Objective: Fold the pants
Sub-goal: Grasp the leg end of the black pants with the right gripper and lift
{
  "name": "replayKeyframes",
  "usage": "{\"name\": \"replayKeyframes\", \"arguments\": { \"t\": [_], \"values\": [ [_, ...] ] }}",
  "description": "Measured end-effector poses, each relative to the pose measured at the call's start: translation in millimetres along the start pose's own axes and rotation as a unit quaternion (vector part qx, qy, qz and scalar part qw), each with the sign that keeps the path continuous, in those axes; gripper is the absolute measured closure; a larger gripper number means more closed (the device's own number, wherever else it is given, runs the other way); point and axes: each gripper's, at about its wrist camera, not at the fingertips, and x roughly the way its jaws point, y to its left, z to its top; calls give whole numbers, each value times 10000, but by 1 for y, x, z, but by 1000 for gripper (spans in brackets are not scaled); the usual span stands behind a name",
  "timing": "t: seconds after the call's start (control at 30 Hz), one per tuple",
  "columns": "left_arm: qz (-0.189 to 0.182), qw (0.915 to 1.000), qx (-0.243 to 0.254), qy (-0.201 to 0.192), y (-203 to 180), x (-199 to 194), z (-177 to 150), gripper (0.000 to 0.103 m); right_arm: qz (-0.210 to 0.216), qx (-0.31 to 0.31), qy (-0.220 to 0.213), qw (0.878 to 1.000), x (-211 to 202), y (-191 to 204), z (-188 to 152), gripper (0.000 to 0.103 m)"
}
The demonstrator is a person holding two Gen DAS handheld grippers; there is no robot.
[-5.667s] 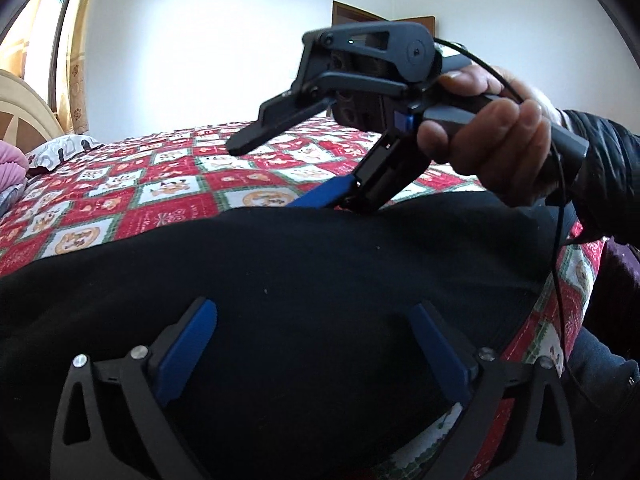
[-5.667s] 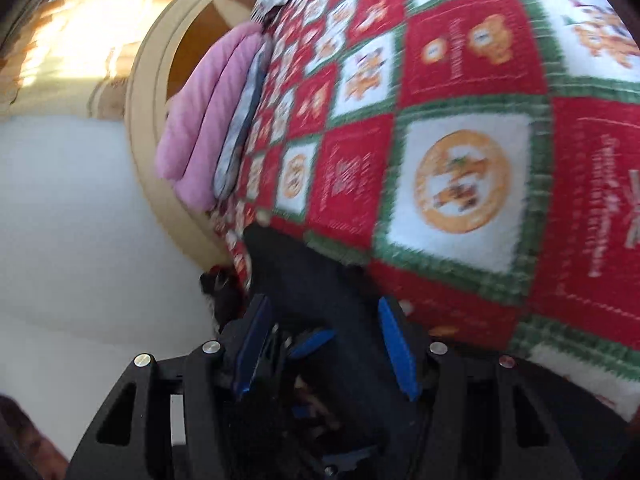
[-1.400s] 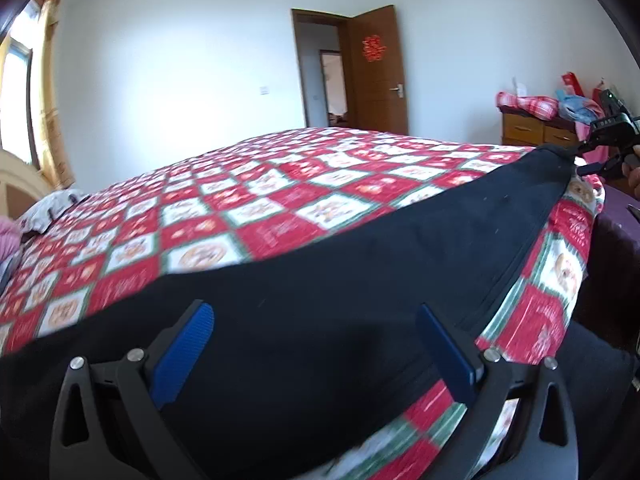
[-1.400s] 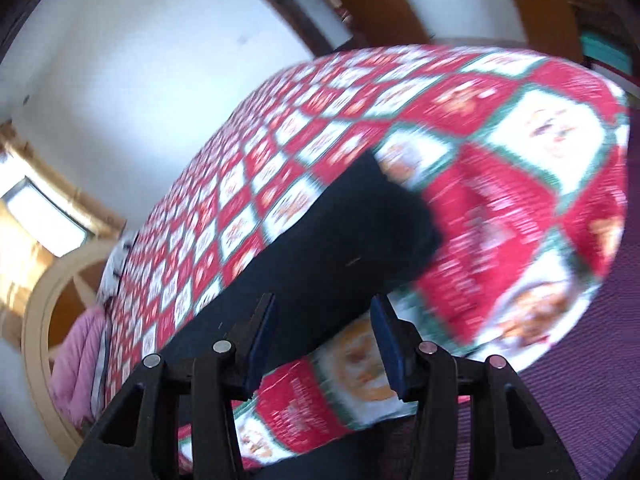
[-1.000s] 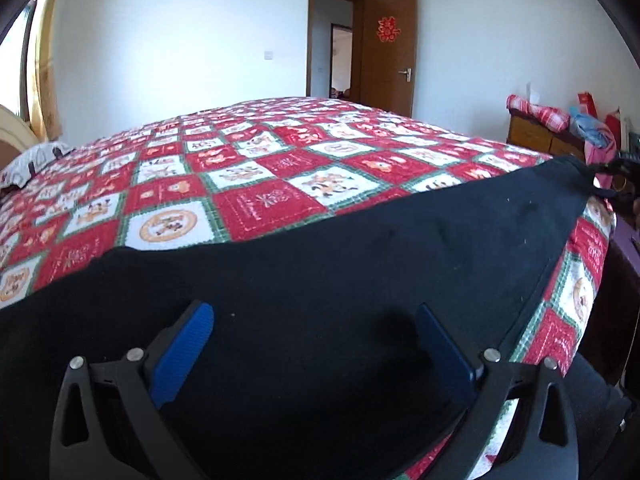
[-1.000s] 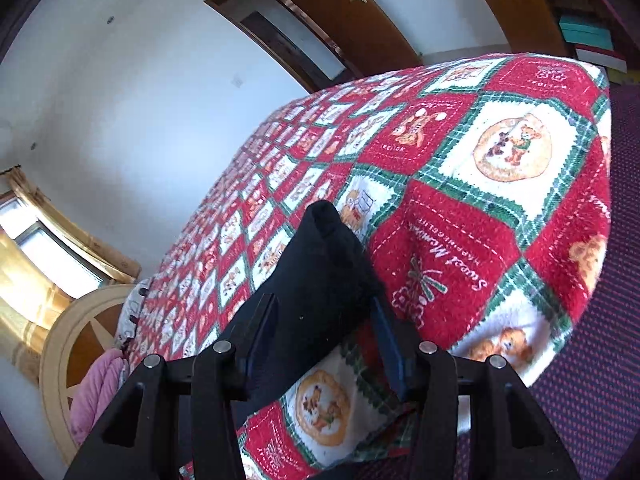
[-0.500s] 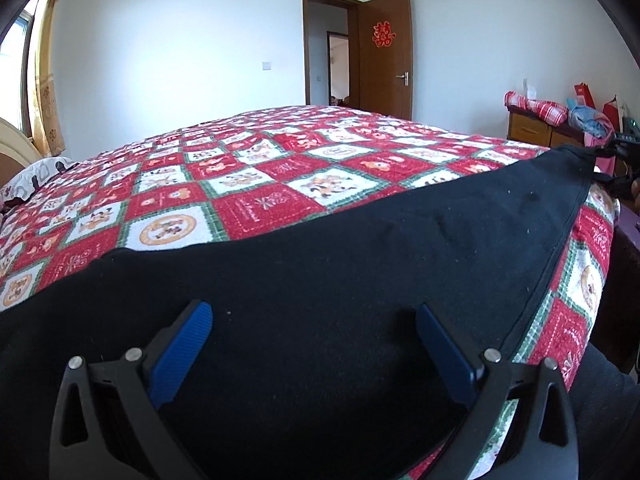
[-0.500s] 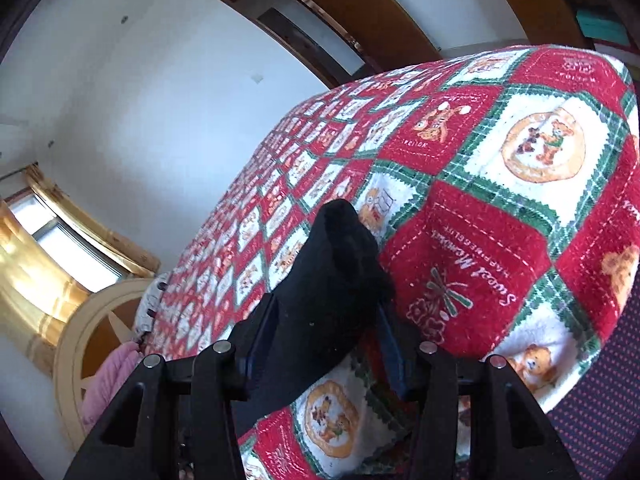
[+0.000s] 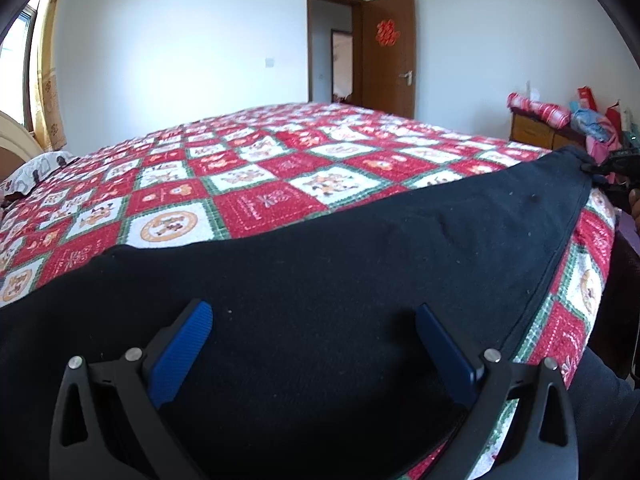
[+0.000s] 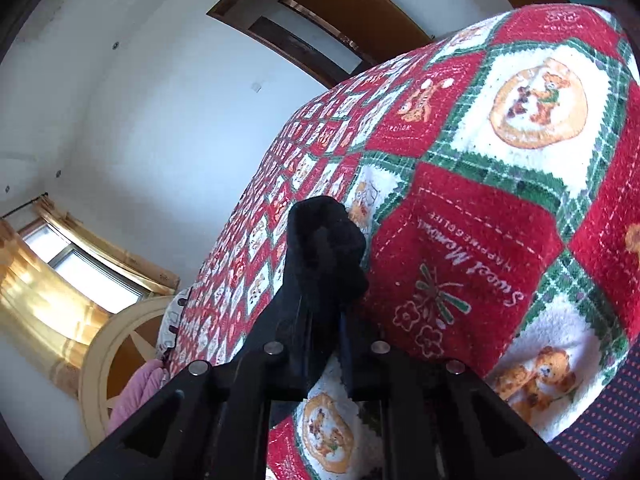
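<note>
Black pants lie stretched along the near edge of a bed with a red, green and white patterned quilt. My left gripper is open, its blue pads wide apart over the pants near one end. My right gripper is shut on the far end of the pants, whose bunched tip sticks up past the closed fingers. In the left wrist view the right gripper shows small at the far right, holding that end.
The bed's near edge drops off at the right. A wooden dresser with piled items stands far right, an open brown door behind. A round headboard and a pink pillow are at the bed's head.
My right gripper's fingers have closed onto the pants' end; half a second ago they stood apart around it. My left gripper stays open over the pants.
</note>
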Motion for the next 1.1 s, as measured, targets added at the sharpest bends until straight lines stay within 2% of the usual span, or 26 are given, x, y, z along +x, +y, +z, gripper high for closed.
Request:
{"name": "replayKeyframes", "arguments": {
  "t": [0.07,0.17,0.4,0.5,0.67,0.9,1.1],
  "values": [
    [194,9996,-115,144,-3,1,3,0,-80,-125,10,9999,1,4,-1,89],
    [388,9989,-236,147,-6,2,1,0,-228,-274,-88,9993,1,9,-4,89],
    [305,9990,-282,161,-2,0,1,0,-572,-926,-225,9938,7,34,-7,94],
    [272,9990,-310,163,-2,-1,1,0,-490,-1268,-321,9902,6,57,-10,95],
    [200,9990,-371,144,0,-3,0,0,-316,-2190,-395,9744,11,115,-28,95],
    [72,9963,-851,21,12,-20,-1,0,68,-2547,-131,9669,31,155,-52,95],
    [275,9914,-1272,-149,34,-40,-8,0,384,-2895,244,9561,55,186,-84,95]
  ]
}}
